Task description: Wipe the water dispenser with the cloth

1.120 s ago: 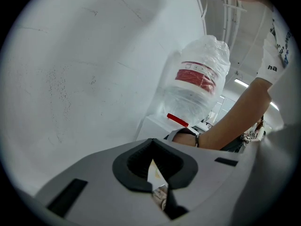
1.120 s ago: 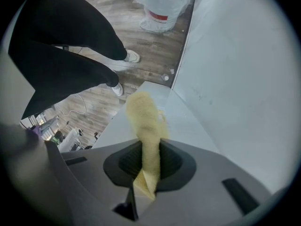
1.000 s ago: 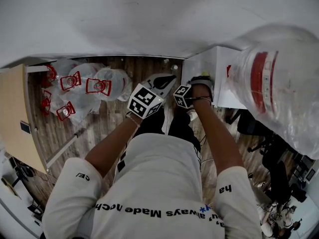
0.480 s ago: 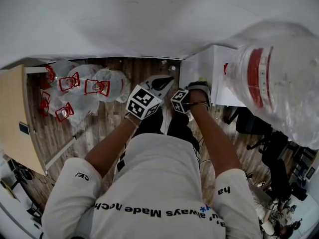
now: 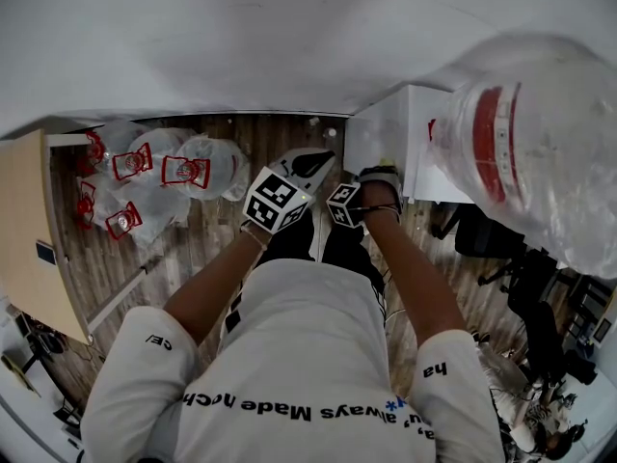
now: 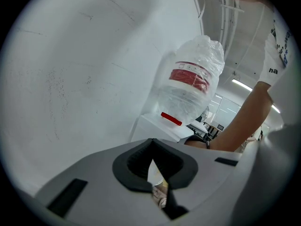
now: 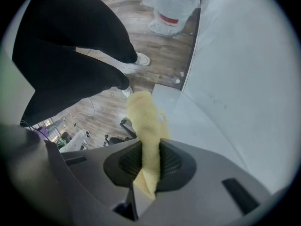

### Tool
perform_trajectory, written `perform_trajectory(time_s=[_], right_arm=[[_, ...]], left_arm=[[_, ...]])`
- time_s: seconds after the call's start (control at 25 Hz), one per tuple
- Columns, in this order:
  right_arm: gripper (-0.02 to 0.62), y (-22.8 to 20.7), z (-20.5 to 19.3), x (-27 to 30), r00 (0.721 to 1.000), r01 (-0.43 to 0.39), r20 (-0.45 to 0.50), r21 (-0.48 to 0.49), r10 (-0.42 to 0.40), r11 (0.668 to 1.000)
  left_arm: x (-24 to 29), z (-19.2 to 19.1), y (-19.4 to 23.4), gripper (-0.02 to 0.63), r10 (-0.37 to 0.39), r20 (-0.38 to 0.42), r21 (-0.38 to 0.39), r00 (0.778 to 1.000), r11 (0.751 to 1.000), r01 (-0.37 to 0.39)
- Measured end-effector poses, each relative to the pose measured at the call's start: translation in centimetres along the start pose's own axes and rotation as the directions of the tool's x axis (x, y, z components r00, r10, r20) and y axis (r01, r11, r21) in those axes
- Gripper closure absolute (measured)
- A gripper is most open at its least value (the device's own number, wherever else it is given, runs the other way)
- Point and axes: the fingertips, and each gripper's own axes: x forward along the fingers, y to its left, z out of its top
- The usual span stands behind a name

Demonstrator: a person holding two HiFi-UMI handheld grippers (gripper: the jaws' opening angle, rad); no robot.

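Steep overhead view above water dispenser (image 5: 382, 139)

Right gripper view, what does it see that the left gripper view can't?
Only the right gripper view: the yellow cloth pinched in the right gripper, the wooden floor, spare bottles. Only the left gripper view: the big wrapped water bottle, and the left gripper shut on nothing. Both: the white water dispenser.

"ha" on the right sleeve (image 5: 436, 367), "always Made" across the shirt (image 5: 289, 355) hem, red label (image 5: 487, 128) on the dispenser bottle (image 5: 554, 172) illegible
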Motion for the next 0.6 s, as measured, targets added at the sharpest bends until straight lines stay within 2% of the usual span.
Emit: perform_trajectory(time_s=[0.36,0.6], right_arm=[[0.537,3.0,1.1,0.1,0.999,-0.029,0.021,-0.031,0.03,0.999],[0.537,1.7,2.1,-1.2,0.998,0.049,0.053,-0.054,-0.046,0.997]], left_arm=[[0.4,-0.4,0.0,0.589,-0.005,-0.005,-0.004,1.0,1.0,0.005],[0.7,-0.6,0.4,0.589,-0.002,-0.007,-0.012,1.0,1.0,0.001]])
